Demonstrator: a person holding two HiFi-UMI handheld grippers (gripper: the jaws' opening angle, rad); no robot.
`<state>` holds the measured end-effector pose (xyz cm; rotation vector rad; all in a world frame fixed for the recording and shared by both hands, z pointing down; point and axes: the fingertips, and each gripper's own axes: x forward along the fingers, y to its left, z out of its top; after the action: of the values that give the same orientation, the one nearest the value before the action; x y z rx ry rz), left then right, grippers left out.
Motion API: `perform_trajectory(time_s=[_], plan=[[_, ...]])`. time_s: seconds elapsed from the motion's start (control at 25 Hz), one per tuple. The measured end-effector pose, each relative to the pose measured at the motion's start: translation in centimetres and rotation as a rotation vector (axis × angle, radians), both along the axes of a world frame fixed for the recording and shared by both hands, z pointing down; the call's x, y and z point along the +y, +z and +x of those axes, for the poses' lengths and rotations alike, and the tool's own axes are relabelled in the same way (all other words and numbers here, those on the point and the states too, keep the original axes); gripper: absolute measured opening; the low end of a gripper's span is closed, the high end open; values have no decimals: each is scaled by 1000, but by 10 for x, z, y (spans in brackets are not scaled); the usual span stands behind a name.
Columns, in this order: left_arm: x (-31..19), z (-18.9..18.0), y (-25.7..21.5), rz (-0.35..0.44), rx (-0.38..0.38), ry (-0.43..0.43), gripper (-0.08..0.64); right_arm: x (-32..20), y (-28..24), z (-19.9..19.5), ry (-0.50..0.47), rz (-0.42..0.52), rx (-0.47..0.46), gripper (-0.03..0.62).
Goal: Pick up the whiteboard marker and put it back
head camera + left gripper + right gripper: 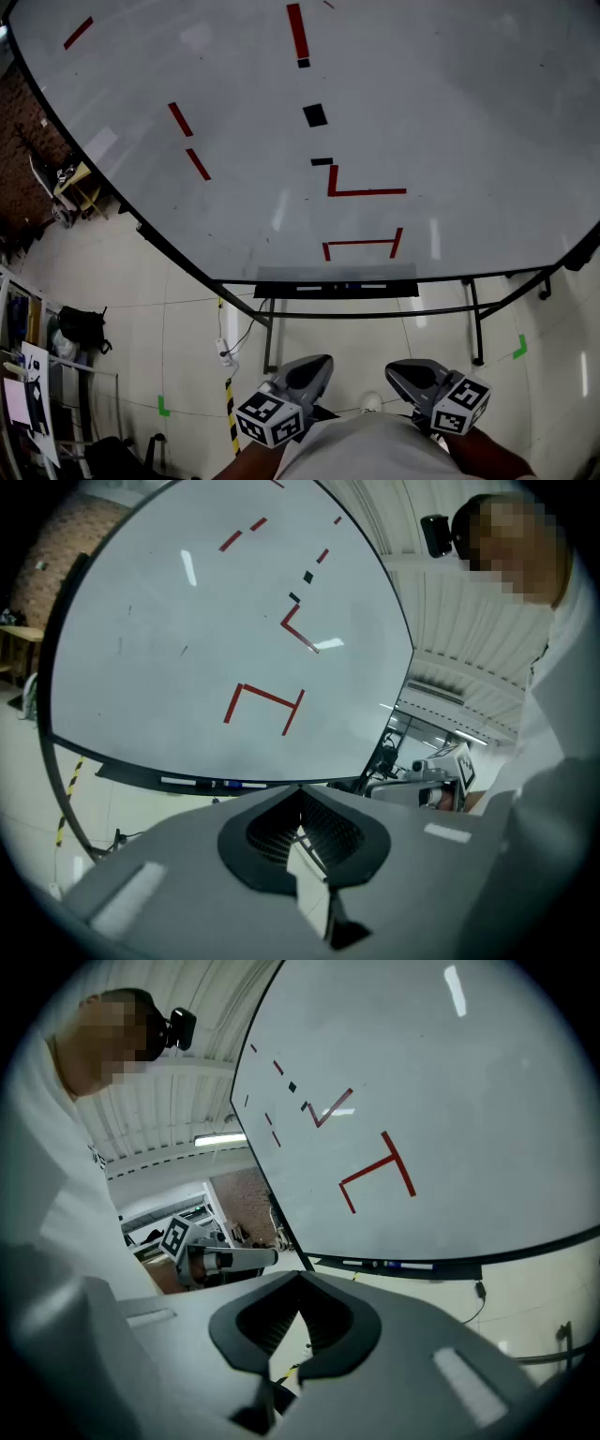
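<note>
Nearest, at the bottom edge of the head view, the person's pale cloth shirt (375, 450) bulges between two matt grey plastic tools. The left claw (322, 362) sits bottom centre-left, backed by its cube (269, 419) of black-and-white square markers. The right claw (396, 369) sits bottom centre-right with a like cube (461, 405).

In the left gripper view, the left claw (300, 788) has its jaws pressed tip to tip with nothing between them. Black ribbed pads (267, 829) line a leaf-shaped hollow behind the tips. In the right gripper view, the right claw (300, 1275) is closed the same way and empty, its ribbed pads (270, 1321) curving round the same kind of hollow.

Beyond the claws lies a floor (187, 319) of glossy pale tiles, with small green tape corners (162, 405) stuck to it. A black tubular stand (475, 323) rises from the tiles.

Farther on, across the middle of the frame, a long dark flat tray (281, 290) runs under the board. The whiteboard marker (349, 286) lies lengthwise on it, a slim stick among a few alike, well apart from both claws. It shows at lower left in the left gripper view (192, 782) and at right of centre in the right gripper view (375, 1264).

Farthest, filling the upper frame, is the smooth, faintly reflective whiteboard (450, 112). It carries straight red tape strips (366, 192) and small black squares (315, 114).
</note>
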<state>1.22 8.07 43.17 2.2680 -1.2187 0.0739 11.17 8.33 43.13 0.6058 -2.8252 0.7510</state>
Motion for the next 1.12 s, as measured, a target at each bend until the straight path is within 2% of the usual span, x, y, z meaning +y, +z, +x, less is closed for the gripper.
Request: perform_trajectory(time_s=[0.28, 0.6, 0.8, 1.12], plan=[[-2, -1, -1, 13, 26, -101, 17, -3, 9, 9, -55, 4, -1, 2], [-20, -23, 6, 9, -5, -102, 17, -21, 19, -10, -63, -13, 6, 2], [-53, -49, 10, 1, -23, -33, 17, -47, 20, -35, 7, -24, 19, 2], [-96, -84, 10, 44, -89, 158, 17, -83, 12, -78, 152, 0, 56, 2]])
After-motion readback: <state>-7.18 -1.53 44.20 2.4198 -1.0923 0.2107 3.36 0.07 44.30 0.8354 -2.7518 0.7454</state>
